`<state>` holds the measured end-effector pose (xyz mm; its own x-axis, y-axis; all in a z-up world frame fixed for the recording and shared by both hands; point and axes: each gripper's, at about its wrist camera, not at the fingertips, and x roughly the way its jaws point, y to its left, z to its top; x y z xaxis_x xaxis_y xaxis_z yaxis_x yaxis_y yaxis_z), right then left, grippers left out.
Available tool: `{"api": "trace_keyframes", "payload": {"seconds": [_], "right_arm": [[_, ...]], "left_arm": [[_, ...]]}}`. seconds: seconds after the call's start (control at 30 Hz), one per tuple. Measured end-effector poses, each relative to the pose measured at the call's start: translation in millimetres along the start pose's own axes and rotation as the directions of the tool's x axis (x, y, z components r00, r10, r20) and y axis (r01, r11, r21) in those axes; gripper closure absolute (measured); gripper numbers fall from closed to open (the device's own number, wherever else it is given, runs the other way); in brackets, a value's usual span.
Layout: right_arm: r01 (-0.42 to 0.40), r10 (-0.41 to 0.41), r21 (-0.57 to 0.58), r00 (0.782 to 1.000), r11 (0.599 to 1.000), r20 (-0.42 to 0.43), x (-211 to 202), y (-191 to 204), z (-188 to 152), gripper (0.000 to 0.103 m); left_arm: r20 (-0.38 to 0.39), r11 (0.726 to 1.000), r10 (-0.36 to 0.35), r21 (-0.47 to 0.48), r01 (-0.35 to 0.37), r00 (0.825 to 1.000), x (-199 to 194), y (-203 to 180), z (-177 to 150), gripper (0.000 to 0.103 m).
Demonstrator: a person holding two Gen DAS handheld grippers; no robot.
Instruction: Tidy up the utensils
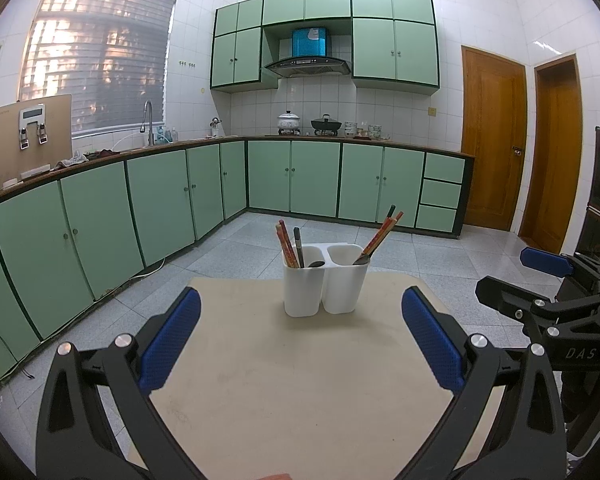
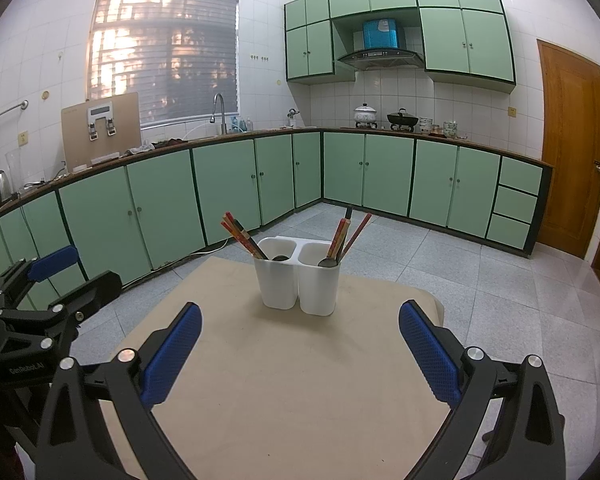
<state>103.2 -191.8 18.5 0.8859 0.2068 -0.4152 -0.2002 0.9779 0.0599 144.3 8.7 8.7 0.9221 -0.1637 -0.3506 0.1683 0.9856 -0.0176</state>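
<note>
Hovering with nothing between its blue pads, the left gripper (image 1: 300, 336) has its jaws spread wide above the near part of the beige table (image 1: 300, 392), and the right gripper (image 2: 300, 344) hangs the same way, wide apart and empty, on the other side. Beyond both, toward the far edge of the table, stands the white two-compartment holder (image 1: 326, 286), which serves as the landmark. Red chopsticks (image 1: 286, 244) and a dark-handled utensil (image 1: 298, 246) lean out of its left compartment; more red chopsticks (image 1: 380, 234) lean to the right out of its right compartment, with a spoon bowl (image 1: 362, 260) at the rim. Behind the holder lie the grey tiled floor (image 1: 420, 256) and green cabinets (image 1: 292, 176); to its right is a wooden door (image 1: 494, 136).
</note>
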Motion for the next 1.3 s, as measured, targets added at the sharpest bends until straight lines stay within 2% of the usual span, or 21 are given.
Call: {"api": "trace_keyframes", "payload": {"seconds": [1.3], "right_arm": [[0.002,-0.002,-0.001,1.0,1.0,-0.008,5.6,-3.9,-3.5,0.006]], "left_arm": [[-0.008,1.0,-0.006,-0.009,0.006,1.0,3.4,2.3,-7.8,0.005]]}}
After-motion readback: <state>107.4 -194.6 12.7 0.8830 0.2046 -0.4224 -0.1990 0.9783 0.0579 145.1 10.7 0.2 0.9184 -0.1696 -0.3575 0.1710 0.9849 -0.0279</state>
